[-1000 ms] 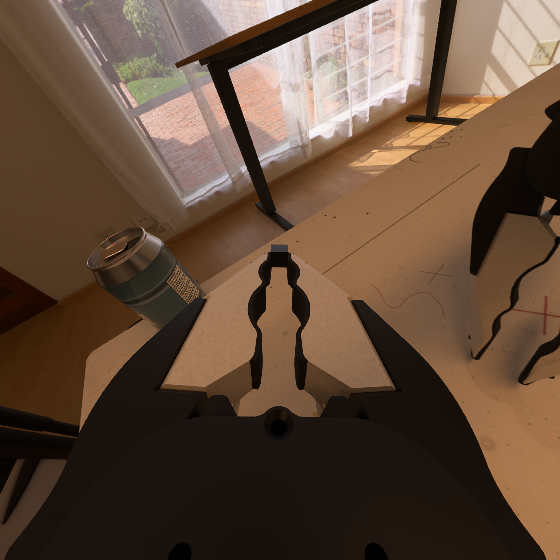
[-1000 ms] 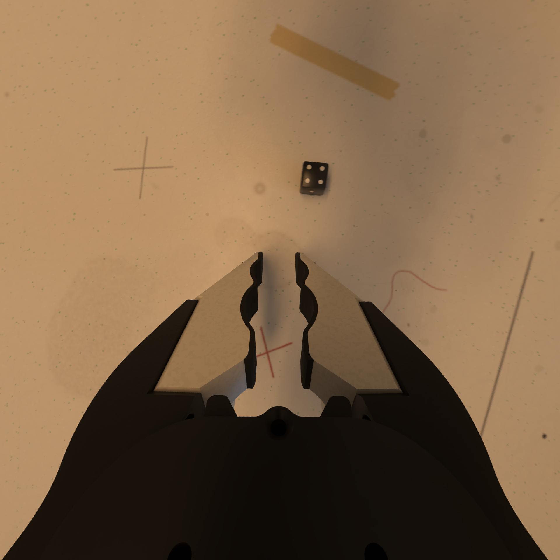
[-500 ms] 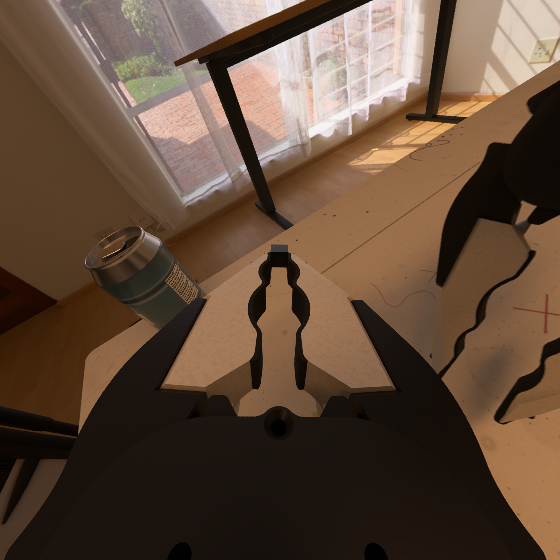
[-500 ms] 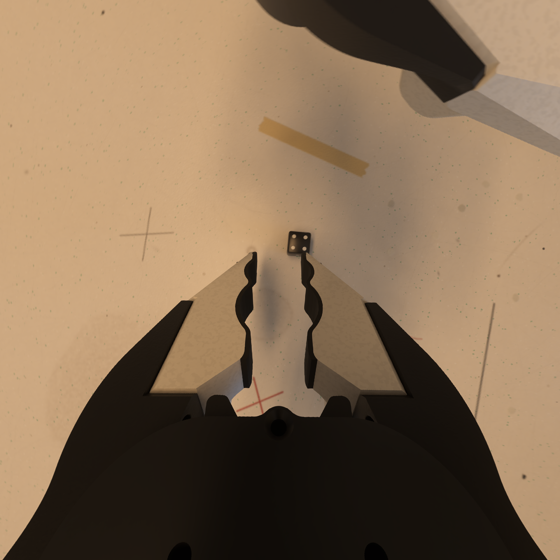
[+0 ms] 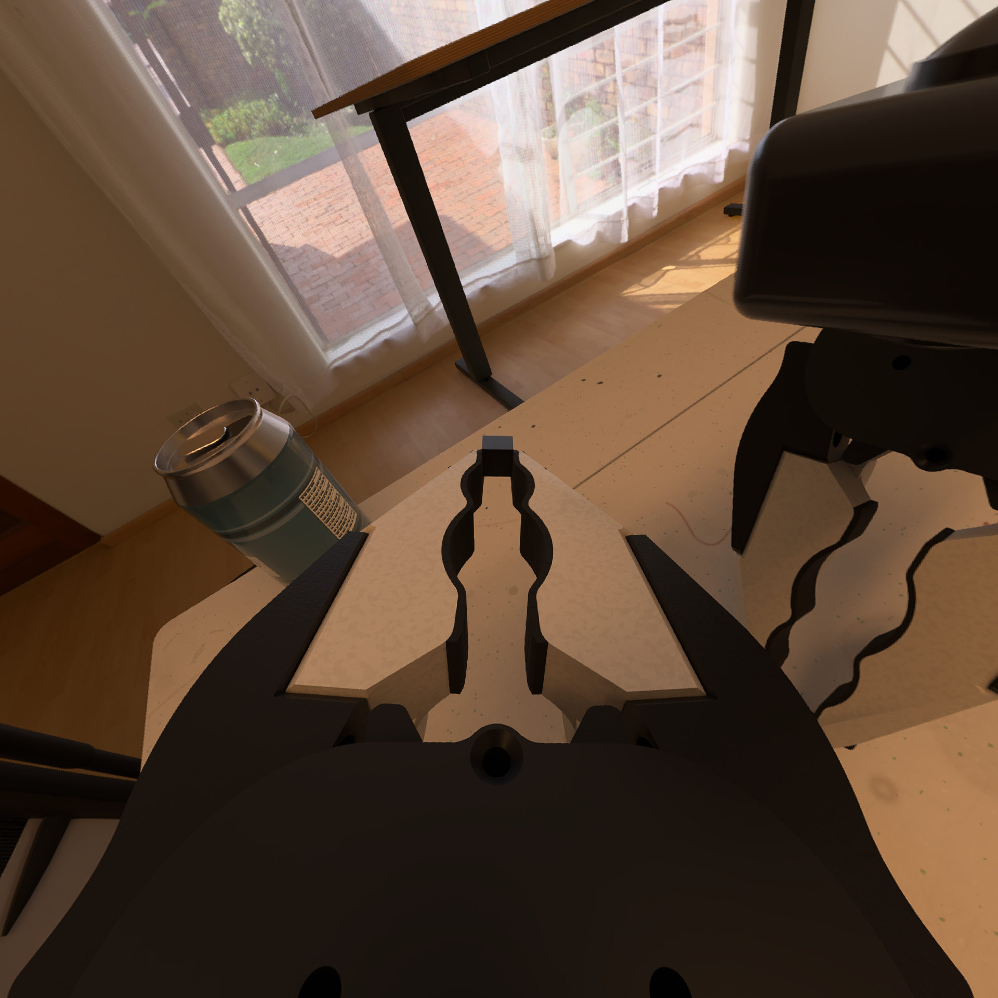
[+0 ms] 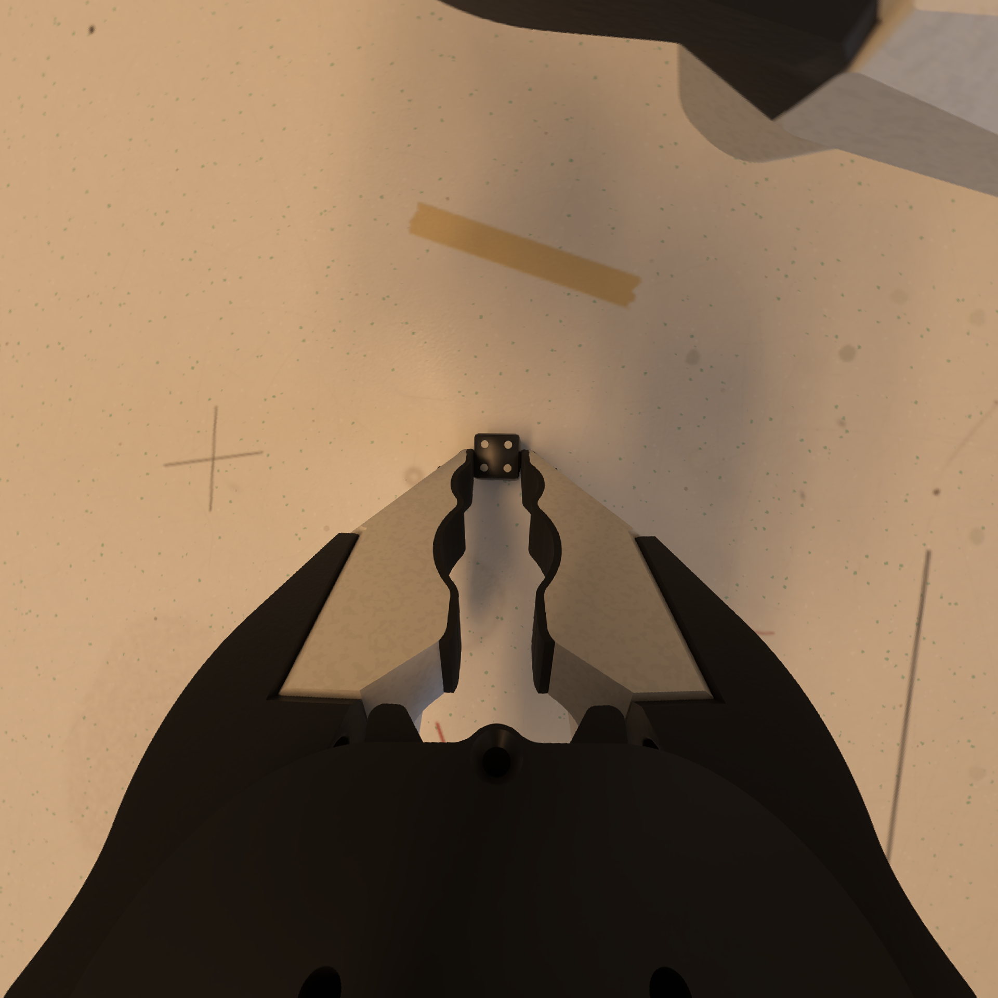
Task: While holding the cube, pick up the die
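The right gripper [image 6: 497,459] has dropped: the small black white-pipped die [image 6: 496,456] now sits between its fingertips, unclenched. The left gripper [image 5: 497,467] still grips the small black cube [image 5: 497,456].

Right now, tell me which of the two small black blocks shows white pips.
The die, between the right gripper fingertips, shows four white pips on top. The cube in the left gripper is plain black.
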`<state>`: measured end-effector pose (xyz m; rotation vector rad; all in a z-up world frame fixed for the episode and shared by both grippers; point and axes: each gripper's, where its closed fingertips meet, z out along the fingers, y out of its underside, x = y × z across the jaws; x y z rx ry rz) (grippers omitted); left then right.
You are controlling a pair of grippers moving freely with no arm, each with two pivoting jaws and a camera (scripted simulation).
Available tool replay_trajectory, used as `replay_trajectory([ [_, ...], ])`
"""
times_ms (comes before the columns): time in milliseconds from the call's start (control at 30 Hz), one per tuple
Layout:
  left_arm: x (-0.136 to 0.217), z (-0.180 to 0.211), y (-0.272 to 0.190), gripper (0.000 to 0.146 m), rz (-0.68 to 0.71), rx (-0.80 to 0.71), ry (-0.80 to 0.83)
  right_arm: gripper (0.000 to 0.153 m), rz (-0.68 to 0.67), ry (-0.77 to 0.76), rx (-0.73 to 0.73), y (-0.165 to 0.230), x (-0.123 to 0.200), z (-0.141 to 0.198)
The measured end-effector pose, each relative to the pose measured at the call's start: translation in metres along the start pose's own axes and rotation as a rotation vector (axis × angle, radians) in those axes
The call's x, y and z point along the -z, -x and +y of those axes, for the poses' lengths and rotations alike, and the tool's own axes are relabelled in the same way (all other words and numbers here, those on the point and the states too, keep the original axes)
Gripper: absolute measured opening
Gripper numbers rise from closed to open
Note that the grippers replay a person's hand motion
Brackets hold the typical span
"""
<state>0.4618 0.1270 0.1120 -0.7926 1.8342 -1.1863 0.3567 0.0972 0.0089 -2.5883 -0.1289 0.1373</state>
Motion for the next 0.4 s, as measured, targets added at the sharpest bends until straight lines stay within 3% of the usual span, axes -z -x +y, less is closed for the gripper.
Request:
replay_trajectory([
  [200, 0.004, -0.002, 0.002, 0.009, -0.006, 0.0, 0.003, 0.017, -0.048, -0.04, 0.085, 0.012, 0.01, -0.003],
  [400, 0.013, -0.008, -0.004, 0.009, 0.047, 0.017, -0.005, 0.017, -0.148, -0.262, 0.09, 0.013, 0.052, -0.01],
])
